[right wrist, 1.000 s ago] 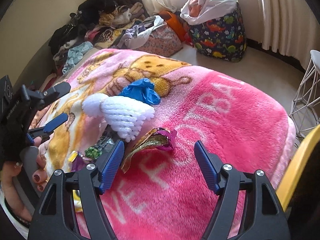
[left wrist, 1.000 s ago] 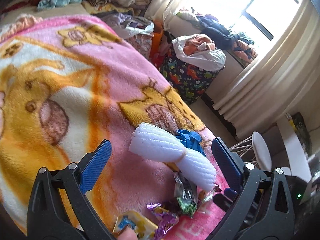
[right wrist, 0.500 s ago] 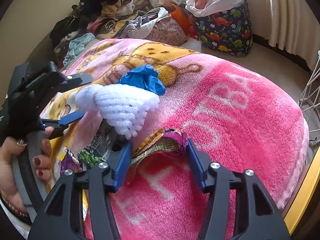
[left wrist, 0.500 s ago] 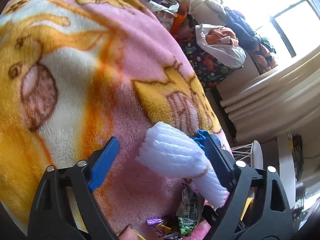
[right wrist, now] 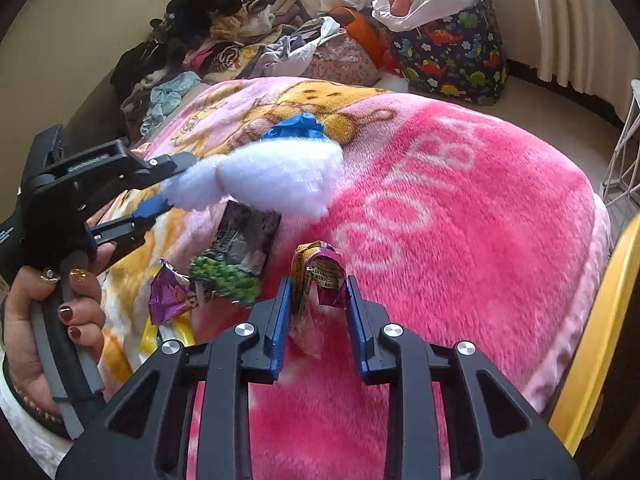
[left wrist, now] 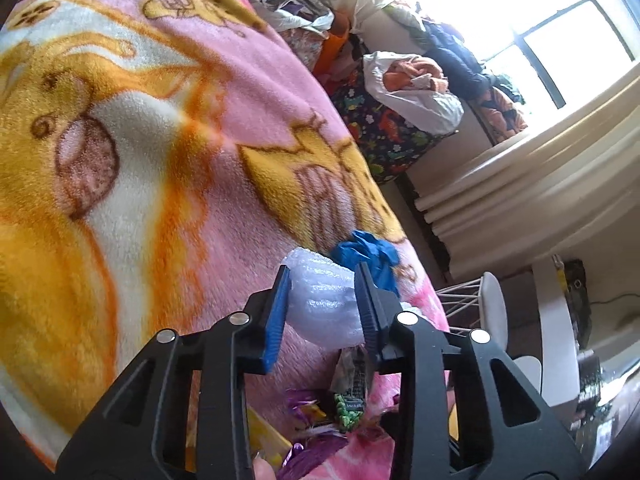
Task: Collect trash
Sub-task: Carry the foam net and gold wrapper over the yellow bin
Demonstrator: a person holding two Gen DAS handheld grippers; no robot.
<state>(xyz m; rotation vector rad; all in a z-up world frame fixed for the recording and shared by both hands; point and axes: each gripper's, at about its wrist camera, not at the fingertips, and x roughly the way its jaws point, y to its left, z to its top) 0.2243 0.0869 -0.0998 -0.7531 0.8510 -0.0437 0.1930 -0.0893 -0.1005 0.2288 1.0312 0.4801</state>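
Trash lies on a pink cartoon blanket [left wrist: 140, 160]. My left gripper [left wrist: 322, 304] is shut on a white foam net sleeve [left wrist: 320, 304]; in the right wrist view the sleeve [right wrist: 276, 180] is held just above the blanket [right wrist: 460, 208] by that gripper [right wrist: 172, 184]. My right gripper [right wrist: 318, 304] is shut on a crumpled purple-and-gold wrapper [right wrist: 318, 276]. A blue crumpled glove [left wrist: 366, 250] lies behind the sleeve, also in the right wrist view [right wrist: 296, 130]. A dark green-printed snack packet [right wrist: 236, 252] and a purple foil wrapper [right wrist: 172, 296] lie between the grippers.
A dinosaur-print laundry bag [right wrist: 452, 56] with a white plastic bag stands on the floor beyond the bed. Heaped clothes [right wrist: 224, 48] line the far wall. A white wire stool [left wrist: 480, 304] and a yellow edge [right wrist: 600, 332] are at the right.
Both grippers moved in and closed: the left one onto the foam sleeve, now lifted a little, the right one onto the purple-and-gold wrapper.
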